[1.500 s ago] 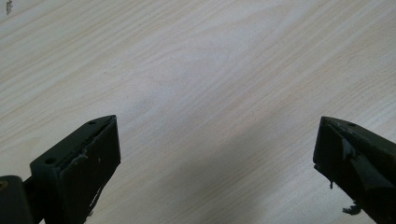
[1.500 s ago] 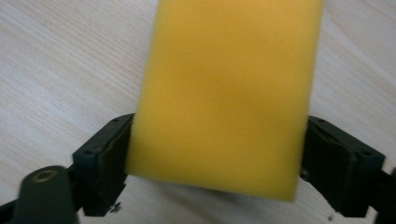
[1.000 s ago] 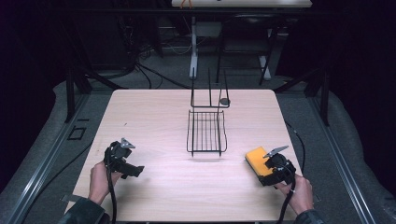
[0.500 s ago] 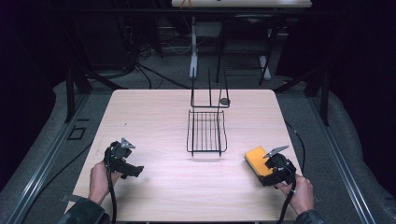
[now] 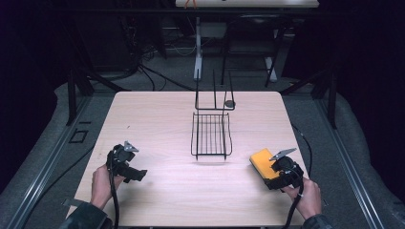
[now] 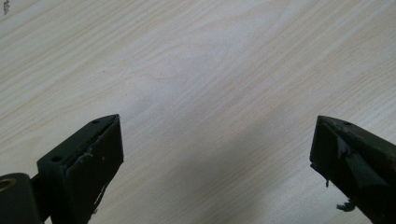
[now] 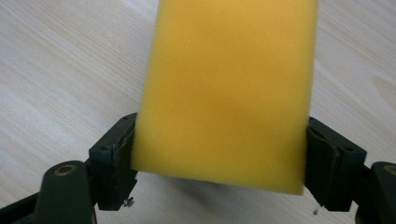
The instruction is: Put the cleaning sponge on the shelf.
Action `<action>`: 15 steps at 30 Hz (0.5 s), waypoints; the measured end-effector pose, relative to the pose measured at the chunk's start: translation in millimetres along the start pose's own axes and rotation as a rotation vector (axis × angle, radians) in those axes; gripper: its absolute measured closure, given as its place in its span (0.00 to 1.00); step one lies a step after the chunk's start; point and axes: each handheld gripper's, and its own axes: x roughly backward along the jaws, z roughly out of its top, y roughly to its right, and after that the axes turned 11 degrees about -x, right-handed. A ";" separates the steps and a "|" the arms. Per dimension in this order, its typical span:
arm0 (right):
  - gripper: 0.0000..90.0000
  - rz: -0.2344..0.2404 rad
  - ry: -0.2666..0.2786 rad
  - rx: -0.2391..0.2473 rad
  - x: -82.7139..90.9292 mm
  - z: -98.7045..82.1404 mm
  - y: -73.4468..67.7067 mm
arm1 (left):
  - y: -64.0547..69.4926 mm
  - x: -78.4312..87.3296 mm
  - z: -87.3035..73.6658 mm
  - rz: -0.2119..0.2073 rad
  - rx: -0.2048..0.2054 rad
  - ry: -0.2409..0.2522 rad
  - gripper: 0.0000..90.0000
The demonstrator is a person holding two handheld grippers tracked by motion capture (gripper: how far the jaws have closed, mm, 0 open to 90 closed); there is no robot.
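A yellow sponge [image 5: 264, 162] lies at the table's right front, and in the right gripper view the sponge [image 7: 229, 88] sits between the two black jaws, whose pads press on both its sides. My right gripper [image 5: 273, 170] is shut on it, low over the table. At the left front my left gripper [image 5: 135, 174] is held just above the wood. In the left gripper view its fingers [image 6: 88, 163] stand wide apart over bare table, so the left gripper [image 6: 217, 154] is open with nothing between them.
A black wire rack [image 5: 211, 136] stands in the middle of the wooden table [image 5: 157, 119], with an upright wire frame [image 5: 215, 93] and a small dark round object [image 5: 229, 103] behind it. Cables trail from both grippers off the front edge.
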 end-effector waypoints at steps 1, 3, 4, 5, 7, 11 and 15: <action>0.25 0.000 0.000 0.005 0.8 0.5 -0.1 | 0.0 -0.1 0.0 0.000 0.000 0.000 0.03; 0.25 -0.001 0.007 0.005 1.9 1.1 -0.3 | 0.0 -0.3 0.1 -0.001 -0.002 -0.004 0.03; 0.25 0.003 0.012 0.004 2.2 1.3 -0.1 | 0.0 -0.3 0.1 -0.001 -0.002 -0.006 0.03; 0.25 0.008 0.012 0.002 3.3 1.8 -0.2 | 0.0 -0.3 0.1 -0.001 -0.002 -0.006 0.03; 0.25 0.011 0.026 0.000 4.1 2.3 -0.3 | 0.6 -0.7 0.2 0.001 -0.001 -0.003 0.03; 0.25 0.011 0.036 0.004 8.5 4.4 -1.4 | 0.3 -0.4 0.3 -0.010 -0.003 0.001 0.02; 0.25 0.012 0.048 0.009 12.7 6.8 -2.5 | 0.6 -0.8 0.8 -0.009 -0.006 -0.002 0.02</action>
